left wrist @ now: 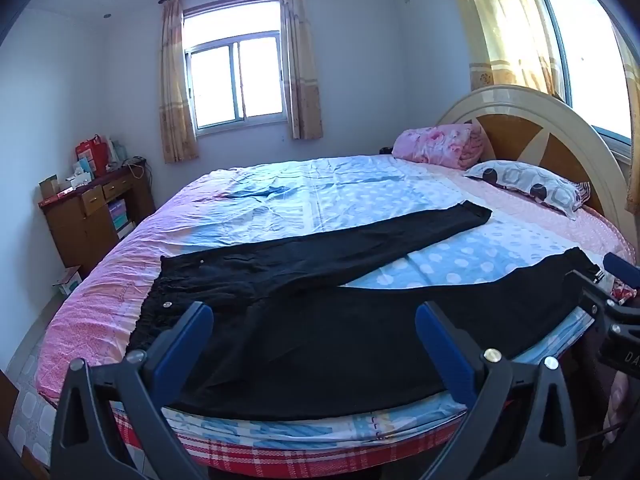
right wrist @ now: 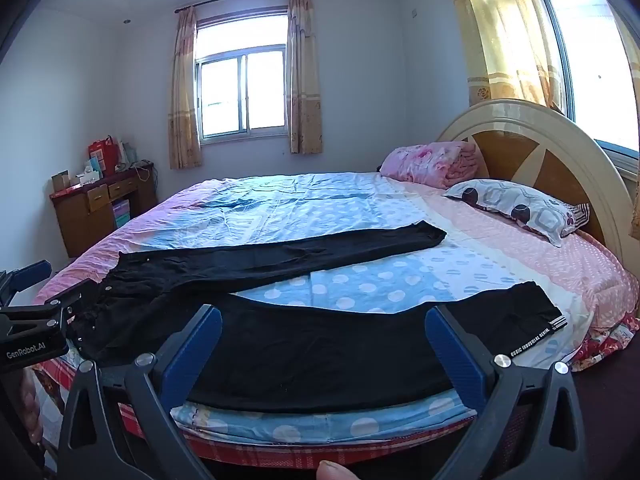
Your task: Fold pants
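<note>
Black pants (left wrist: 320, 320) lie spread flat on the bed (left wrist: 280, 200), waistband at the left, the two legs splayed apart toward the right. They also show in the right wrist view (right wrist: 312, 344), with a white-lettered hem (right wrist: 532, 340) on the near leg. My left gripper (left wrist: 314, 332) is open and empty, hovering over the near leg close to the waist. My right gripper (right wrist: 324, 336) is open and empty, hovering over the near leg's middle. Each gripper shows at the edge of the other's view: right gripper (left wrist: 616, 312), left gripper (right wrist: 36, 320).
A grey patterned pillow (left wrist: 532, 188) and a folded pink quilt (left wrist: 440, 146) lie by the round headboard (left wrist: 540, 120). A wooden desk (left wrist: 96, 208) with boxes stands at the far left wall. The bed's near edge (left wrist: 300, 452) lies below my grippers.
</note>
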A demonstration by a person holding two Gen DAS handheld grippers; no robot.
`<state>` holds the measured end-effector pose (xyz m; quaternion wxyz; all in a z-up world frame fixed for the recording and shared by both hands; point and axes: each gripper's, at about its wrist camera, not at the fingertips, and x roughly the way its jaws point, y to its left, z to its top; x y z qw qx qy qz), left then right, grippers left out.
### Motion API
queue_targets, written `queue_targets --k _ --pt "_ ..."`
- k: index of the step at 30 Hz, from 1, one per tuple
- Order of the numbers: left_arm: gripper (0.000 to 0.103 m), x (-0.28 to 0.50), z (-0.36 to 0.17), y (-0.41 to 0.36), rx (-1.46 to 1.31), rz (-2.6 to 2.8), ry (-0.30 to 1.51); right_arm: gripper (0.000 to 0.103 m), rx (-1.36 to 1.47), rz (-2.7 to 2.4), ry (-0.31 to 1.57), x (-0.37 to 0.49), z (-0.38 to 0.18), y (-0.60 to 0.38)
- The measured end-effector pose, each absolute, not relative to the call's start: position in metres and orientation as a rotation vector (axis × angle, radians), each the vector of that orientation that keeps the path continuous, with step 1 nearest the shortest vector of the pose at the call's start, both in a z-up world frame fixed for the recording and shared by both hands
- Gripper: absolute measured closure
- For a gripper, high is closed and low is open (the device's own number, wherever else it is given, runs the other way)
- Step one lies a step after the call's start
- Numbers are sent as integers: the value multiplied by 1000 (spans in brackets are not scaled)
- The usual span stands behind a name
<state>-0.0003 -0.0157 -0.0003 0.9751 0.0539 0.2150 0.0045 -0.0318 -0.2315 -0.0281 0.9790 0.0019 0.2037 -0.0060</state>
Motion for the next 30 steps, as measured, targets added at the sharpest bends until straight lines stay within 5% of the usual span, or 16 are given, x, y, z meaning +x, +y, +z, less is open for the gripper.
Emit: queue_targets --k 30 --pt "0 6 -7 3 66 -25 461 1 3 -11 407 -32 -30 -230"
